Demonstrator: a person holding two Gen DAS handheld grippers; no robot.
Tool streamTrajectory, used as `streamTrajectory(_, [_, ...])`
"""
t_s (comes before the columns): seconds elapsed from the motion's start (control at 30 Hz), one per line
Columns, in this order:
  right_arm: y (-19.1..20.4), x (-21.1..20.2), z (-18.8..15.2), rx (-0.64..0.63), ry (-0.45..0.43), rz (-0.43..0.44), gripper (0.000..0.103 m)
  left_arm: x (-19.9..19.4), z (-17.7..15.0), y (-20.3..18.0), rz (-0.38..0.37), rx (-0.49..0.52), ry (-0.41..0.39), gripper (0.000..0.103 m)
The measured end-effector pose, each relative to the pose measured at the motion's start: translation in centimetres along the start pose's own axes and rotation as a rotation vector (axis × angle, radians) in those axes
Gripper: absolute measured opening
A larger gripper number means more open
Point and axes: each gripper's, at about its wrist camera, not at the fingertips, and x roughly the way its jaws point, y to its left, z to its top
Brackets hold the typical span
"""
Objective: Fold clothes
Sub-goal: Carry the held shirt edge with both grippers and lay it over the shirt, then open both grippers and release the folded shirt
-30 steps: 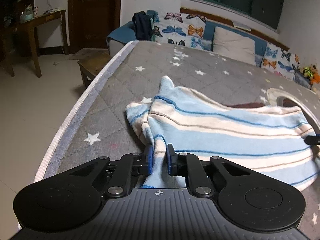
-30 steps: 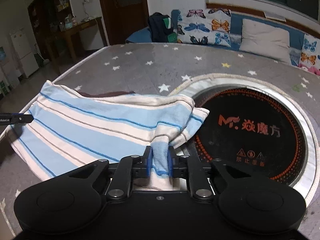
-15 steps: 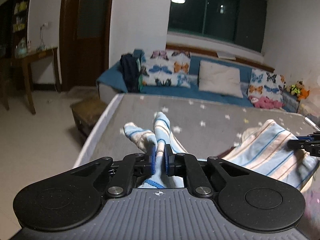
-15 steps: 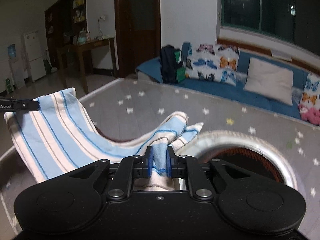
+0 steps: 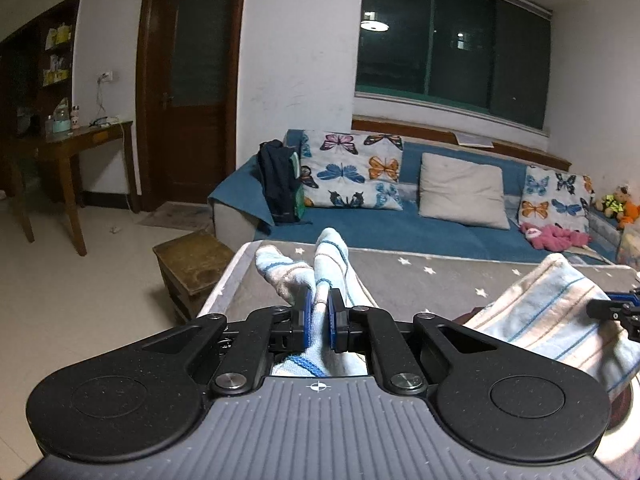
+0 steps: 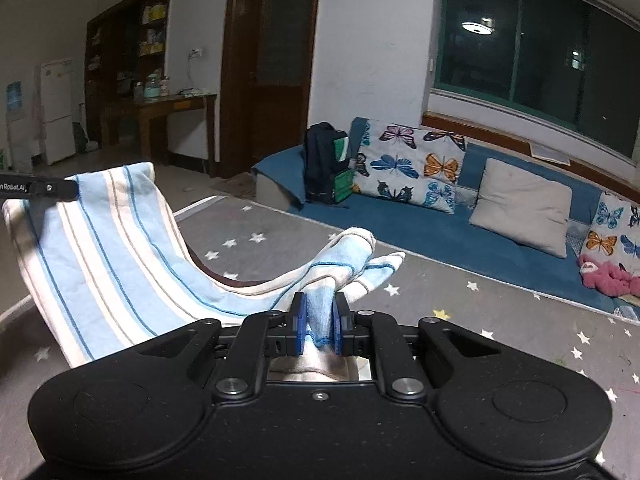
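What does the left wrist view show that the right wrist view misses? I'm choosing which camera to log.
Only the left wrist view: a wooden stool beside the table, and stuffed toys at the sofa's end. Only the right wrist view: a white fridge and the striped garment sagging between the two tools. Both: each tool, left and right, shut on the garment, the star-print table cover, the butterfly cushions and the dark backpack.

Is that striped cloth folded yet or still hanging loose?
Loose: the striped cloth sags between the left hand-held gripper and right hand-held gripper, each clamped on an end.
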Motion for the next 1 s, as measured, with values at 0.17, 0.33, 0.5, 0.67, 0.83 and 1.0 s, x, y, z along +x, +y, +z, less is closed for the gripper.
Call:
streamTrajectory(0.17, [-0.8,2.7,-1.3,0.025,0.055,-0.02,0.014,2.2,-1.3,0.4,0.032,0.003,0.061,0.009])
streamTrajectory(0.33, [-1.5,5.0,-4.0,0.036,0.138,-0.032,0.014,4.1,-3.2,1.0,0.061,0.007,0.129,0.009])
streamTrajectory(0.5, [-2.1,6.9,-6.6,0.047,0.213,-0.047,0.015,6.0,-5.1,1.6,0.091,0.01,0.198,0.009])
streamTrajectory(0.67, [-2.2,4.8,-7.3,0.073,0.244,-0.083,0.015,6.8,-6.5,2.3,0.115,0.009,0.243,0.01])
streamTrajectory(0.83, [-3.7,2.7,-8.9,0.121,0.249,-0.12,0.031,5.8,-7.7,2.9,0.148,0.017,0.255,0.026])
streamTrajectory(1.0, [-5.7,-0.5,-11.2,0.179,0.246,-0.183,0.044,3.9,-9.1,3.3,0.174,0.013,0.241,0.038])
